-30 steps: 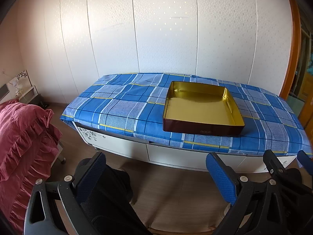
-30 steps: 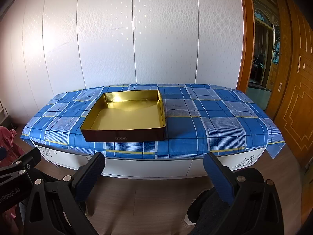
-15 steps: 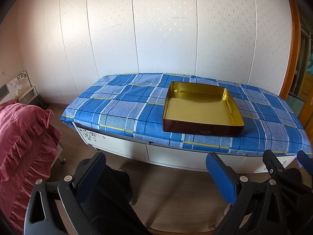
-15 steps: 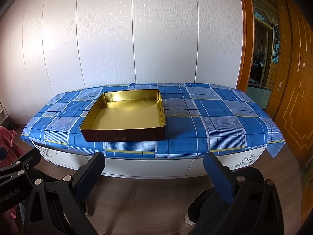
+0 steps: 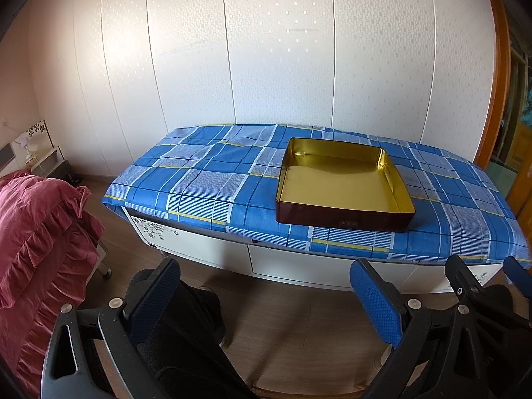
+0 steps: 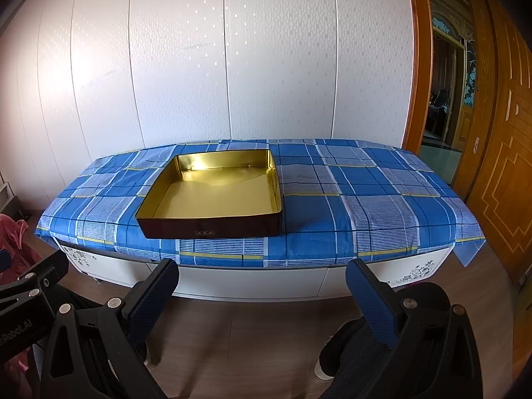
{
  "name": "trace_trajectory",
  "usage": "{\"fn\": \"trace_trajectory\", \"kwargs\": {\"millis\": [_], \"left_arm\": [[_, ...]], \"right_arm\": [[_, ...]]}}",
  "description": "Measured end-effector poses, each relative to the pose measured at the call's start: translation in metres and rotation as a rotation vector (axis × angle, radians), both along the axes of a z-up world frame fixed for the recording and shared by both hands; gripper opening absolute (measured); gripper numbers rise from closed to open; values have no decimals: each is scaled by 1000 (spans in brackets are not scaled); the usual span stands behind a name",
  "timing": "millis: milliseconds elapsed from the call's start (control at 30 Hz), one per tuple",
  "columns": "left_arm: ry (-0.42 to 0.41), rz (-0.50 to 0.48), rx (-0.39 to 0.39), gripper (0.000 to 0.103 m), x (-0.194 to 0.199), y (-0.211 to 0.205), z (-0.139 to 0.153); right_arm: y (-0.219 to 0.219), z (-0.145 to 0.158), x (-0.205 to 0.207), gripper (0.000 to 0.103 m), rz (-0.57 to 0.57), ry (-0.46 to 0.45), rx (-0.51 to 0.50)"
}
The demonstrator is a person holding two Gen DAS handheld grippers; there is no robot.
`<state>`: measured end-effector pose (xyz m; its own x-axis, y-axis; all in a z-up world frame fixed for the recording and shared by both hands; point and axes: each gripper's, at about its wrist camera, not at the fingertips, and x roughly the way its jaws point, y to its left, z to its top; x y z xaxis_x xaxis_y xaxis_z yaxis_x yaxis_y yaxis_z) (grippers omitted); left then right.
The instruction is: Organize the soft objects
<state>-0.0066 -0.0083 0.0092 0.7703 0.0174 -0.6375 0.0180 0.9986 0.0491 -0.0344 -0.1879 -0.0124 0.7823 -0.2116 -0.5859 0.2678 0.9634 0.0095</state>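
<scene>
A low white cabinet [image 6: 252, 281] stands against a white panelled wall [image 6: 232, 60], its top covered by a blue plaid cloth [image 6: 365, 206] with white and yellow stripes. On the cloth, towards the near edge and left of centre in the right wrist view, sits a shallow square tin tray [image 6: 179, 229], dark brown outside and gold inside, with nothing in it. The left gripper [image 5: 266, 296] hangs over the wood floor in front of the cabinet, well apart from the tray, its blue-padded jaws spread wide with nothing between them. The right gripper [image 6: 262, 294] is held the same way, jaws spread and empty, facing the cabinet front. At the far left of the left wrist view lies a ruffled dark pink fabric [image 5: 36, 232], soft and draped, well apart from the tray. An orange wooden door [image 6: 498, 153] stands at the right.
</scene>
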Motion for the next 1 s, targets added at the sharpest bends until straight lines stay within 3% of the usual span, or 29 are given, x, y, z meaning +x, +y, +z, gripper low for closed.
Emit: {"fn": "trace_trajectory", "kwargs": {"millis": [1000], "left_arm": [[30,-20,3,103,7,-6,-11]], "right_arm": [[-2,-6,4,103,3,27,25]]}}
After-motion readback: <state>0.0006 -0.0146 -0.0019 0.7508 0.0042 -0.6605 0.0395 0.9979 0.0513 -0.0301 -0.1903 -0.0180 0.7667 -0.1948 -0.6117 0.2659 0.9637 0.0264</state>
